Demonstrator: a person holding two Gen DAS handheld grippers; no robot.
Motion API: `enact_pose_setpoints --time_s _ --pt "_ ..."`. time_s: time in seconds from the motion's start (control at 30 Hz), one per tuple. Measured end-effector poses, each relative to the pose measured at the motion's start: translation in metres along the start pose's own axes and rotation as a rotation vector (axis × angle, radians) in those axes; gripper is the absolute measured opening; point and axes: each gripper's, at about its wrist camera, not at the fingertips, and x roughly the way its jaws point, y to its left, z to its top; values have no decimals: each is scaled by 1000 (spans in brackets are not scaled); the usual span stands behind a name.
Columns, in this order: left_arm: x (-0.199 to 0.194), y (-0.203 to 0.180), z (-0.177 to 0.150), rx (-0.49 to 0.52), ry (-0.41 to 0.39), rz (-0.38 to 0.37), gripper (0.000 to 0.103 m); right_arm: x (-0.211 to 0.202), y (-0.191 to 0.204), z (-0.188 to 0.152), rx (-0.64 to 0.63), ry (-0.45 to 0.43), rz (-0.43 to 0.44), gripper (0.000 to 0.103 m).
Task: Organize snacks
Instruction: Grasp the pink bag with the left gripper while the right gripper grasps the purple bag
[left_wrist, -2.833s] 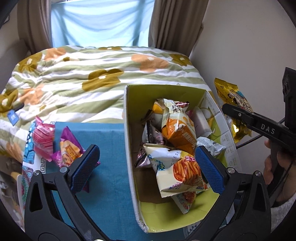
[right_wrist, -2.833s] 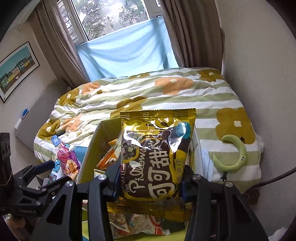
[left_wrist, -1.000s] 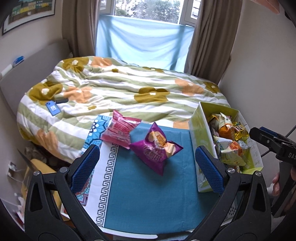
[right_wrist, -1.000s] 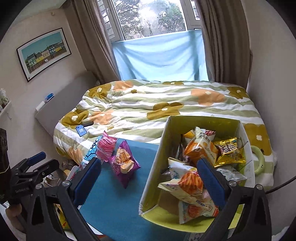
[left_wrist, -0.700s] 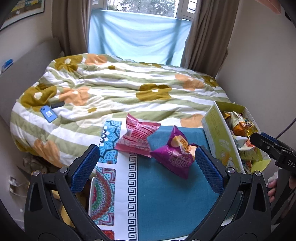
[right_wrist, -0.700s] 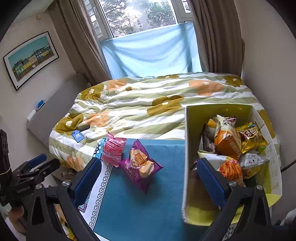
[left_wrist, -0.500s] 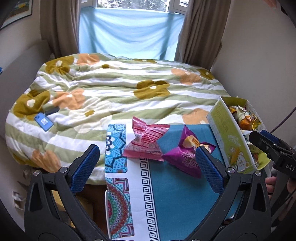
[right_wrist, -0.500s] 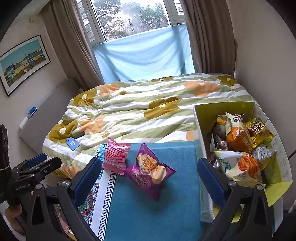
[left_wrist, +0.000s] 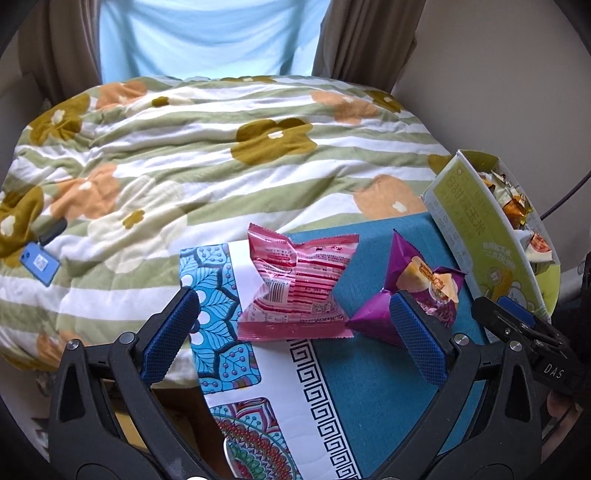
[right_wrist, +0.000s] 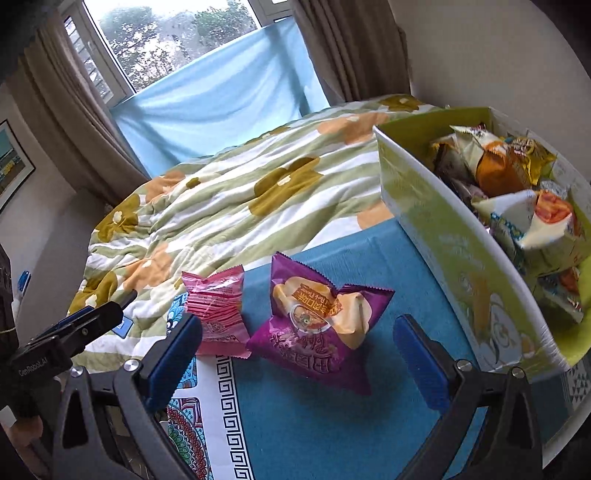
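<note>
A pink snack bag (left_wrist: 295, 291) (right_wrist: 216, 314) and a purple snack bag (left_wrist: 417, 291) (right_wrist: 317, 325) lie side by side on a blue patterned cloth (left_wrist: 369, 387) (right_wrist: 314, 424). My left gripper (left_wrist: 291, 332) is open and empty, its fingers astride the pink bag just in front of it. My right gripper (right_wrist: 299, 358) is open and empty, close over the purple bag. A yellow-green box (left_wrist: 476, 236) (right_wrist: 454, 258) full of snack packets stands at the right.
The cloth lies at the foot of a bed with a green-striped flowered quilt (left_wrist: 207, 155) (right_wrist: 236, 206). A blue tag (left_wrist: 38, 262) lies on the quilt at the left. Curtains and a window are behind. A wall stands right of the box.
The right gripper let go of the gold bag into the box. Both grippers swung left from the box and dropped closer to the two bags on the cloth.
</note>
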Motion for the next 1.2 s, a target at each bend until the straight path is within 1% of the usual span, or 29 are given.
enact_pose_setpoints --time_s 0.13,0.2,0.33,0.5,0.63,0.67,0.73,0.77,0.87,1.0,1.1,1.17,1.2 --pt "38 6 -1 2 45 -29 102 21 -11 -8 58 32 -27 103" --pt "56 9 -3 2 72 -39 102 33 -14 -11 73 70 -17 103" --pt "86 14 -6 -3 116 -47 102 51 -13 -13 59 100 -29 103" --pt "107 21 -7 -23 146 -35 102 69 -16 -11 68 125 -24 103" --pt "117 25 -6 -43 159 -52 102 80 -20 -11 108 140 -11 103" --pt "119 24 -6 -43 162 -57 100 82 -22 -11 118 141 -2 103" --pt "124 22 -6 -38 177 -74 87 86 -21 -11 124 141 3 103" --pt "126 21 -7 -38 188 -93 78 86 -21 -11 122 141 5 103" --pt "126 14 -7 -6 183 -78 73 88 -19 -10 116 140 7 103" --pt "122 12 -9 -3 184 -69 71 92 -18 -10 115 148 4 103" --pt "118 17 -12 -27 184 -61 70 95 -18 -13 117 164 5 98" --pt "116 20 -14 -41 185 -60 70 98 -18 -14 121 175 5 96" --pt "115 21 -16 -42 185 -59 70 98 -19 -15 124 176 9 93"
